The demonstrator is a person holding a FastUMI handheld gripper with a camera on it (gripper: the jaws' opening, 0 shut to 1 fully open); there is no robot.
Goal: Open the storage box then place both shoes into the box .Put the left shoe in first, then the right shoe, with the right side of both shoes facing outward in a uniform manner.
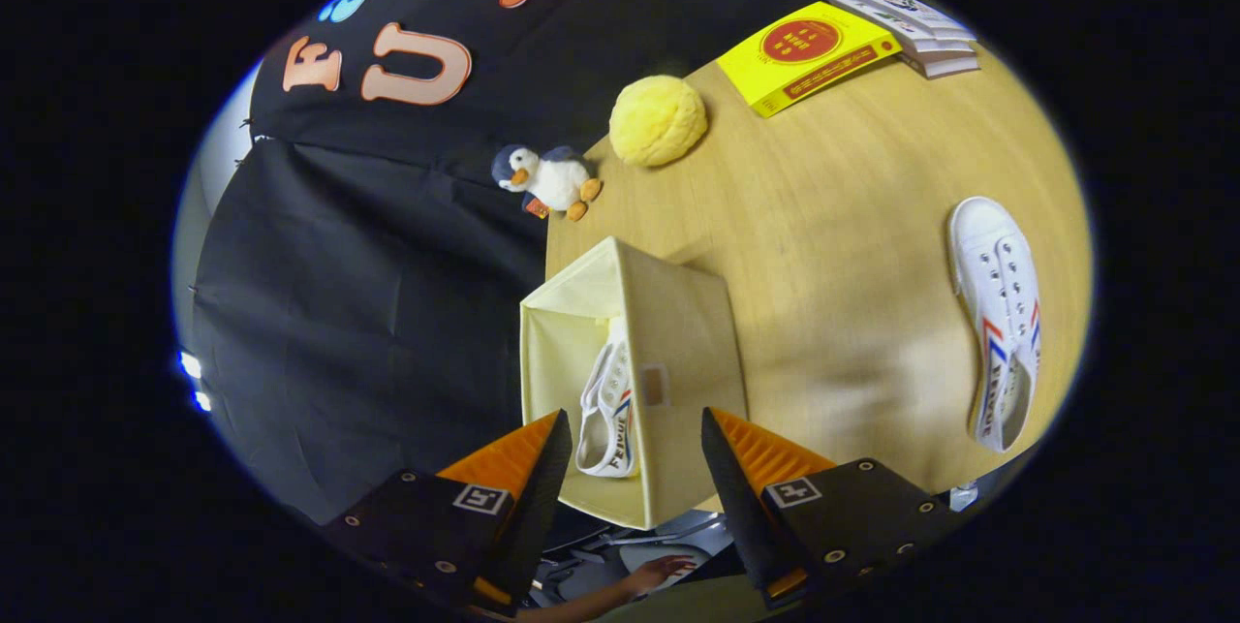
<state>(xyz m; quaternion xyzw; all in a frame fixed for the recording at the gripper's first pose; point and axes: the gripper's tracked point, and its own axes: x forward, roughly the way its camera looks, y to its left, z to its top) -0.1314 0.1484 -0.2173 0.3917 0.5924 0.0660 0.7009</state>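
A cream fabric storage box point(678, 342) stands open on the wooden table point(823, 245), just ahead of my fingers. One white shoe point(608, 405) with red and blue stripes lies inside it, against the wall. A second matching white shoe point(998, 332) lies on the table well off to the right of the box. My gripper point(635, 453) is open above the box's near rim, with nothing held between the fingers; the shoe in the box shows through the gap.
A plush penguin point(547, 179) and a yellow round plush point(657, 119) sit beyond the box near the table edge. A yellow book point(809, 53) and a stack of booklets point(906, 22) lie farther back. A person's hand point(659, 570) shows below the fingers.
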